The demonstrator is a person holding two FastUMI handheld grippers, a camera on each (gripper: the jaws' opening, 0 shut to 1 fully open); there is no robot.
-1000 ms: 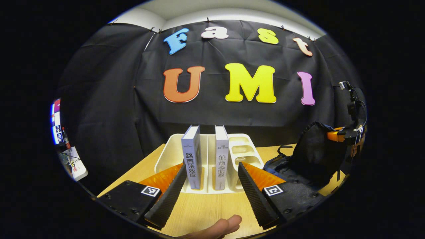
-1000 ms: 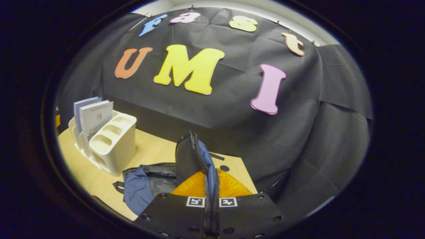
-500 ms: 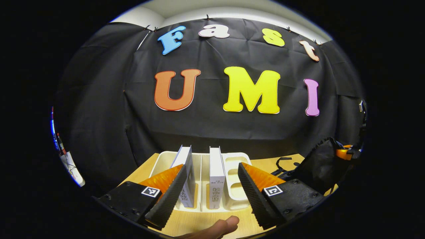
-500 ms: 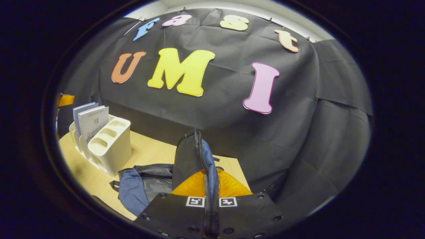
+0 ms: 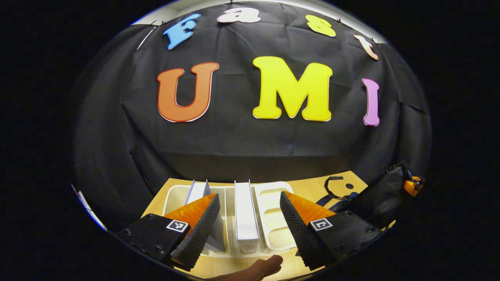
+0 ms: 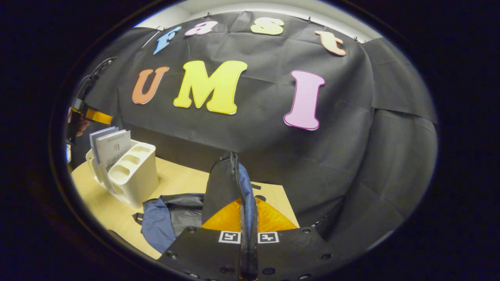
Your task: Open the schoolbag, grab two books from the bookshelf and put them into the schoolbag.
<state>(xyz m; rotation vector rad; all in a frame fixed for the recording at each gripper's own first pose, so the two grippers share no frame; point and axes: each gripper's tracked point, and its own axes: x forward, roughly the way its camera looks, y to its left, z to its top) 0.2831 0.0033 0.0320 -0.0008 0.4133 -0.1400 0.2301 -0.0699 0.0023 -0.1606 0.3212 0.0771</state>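
In the left gripper view, the left tongs stand wide open at the bottom of the frame, above a white rack on the desk. Two books stand upright in the rack: one between the fingers, touching neither, the other partly behind the left finger. A thumb shows at the bottom edge. The bag sits at lower right.

In the right gripper view, the right tongs are clamped on the bag's raised zipper edge at bottom centre, holding it up. The rack with books is at centre left, with the left tongs above it.
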